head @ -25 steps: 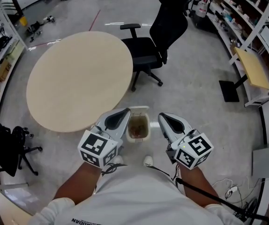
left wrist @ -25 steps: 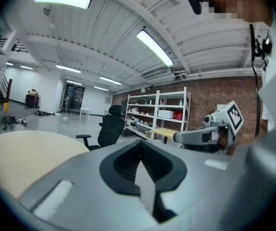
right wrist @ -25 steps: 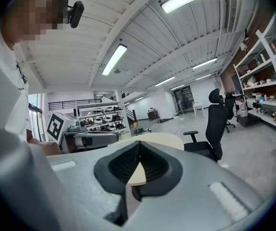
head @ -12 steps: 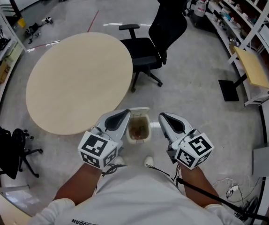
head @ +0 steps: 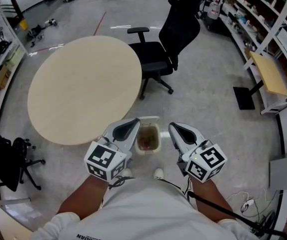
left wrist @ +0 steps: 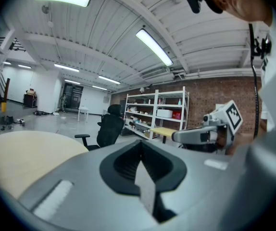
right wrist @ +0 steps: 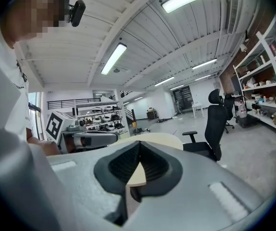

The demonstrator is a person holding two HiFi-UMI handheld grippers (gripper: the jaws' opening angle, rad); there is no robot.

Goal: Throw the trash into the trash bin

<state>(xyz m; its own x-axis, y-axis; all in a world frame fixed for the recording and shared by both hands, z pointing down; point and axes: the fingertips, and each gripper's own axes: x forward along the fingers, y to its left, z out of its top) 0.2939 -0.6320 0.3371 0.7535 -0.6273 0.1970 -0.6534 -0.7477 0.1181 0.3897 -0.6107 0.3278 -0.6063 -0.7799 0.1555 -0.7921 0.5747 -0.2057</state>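
Flanking the trash bin [head: 148,118], the left gripper [head: 131,122] and the right gripper [head: 176,127] hang roughly level, each with its jaws pressed together and nothing between them, as each gripper view confirms. The white bin stands open on the grey floor [head: 203,99] between the two claws, just off the near edge of the round table [head: 83,84], with brownish trash [head: 146,140] lying in its bottom. The table top is bare, a black office chair [head: 163,49] sits at its far right edge, and shelves [head: 263,29] line the room's right side. With both claws empty and no loose scrap visible, the throwing appears done. Finishing well likely means drawing the grippers back without clipping the bin's rim, then scanning the table and the floor around it for anything missed.
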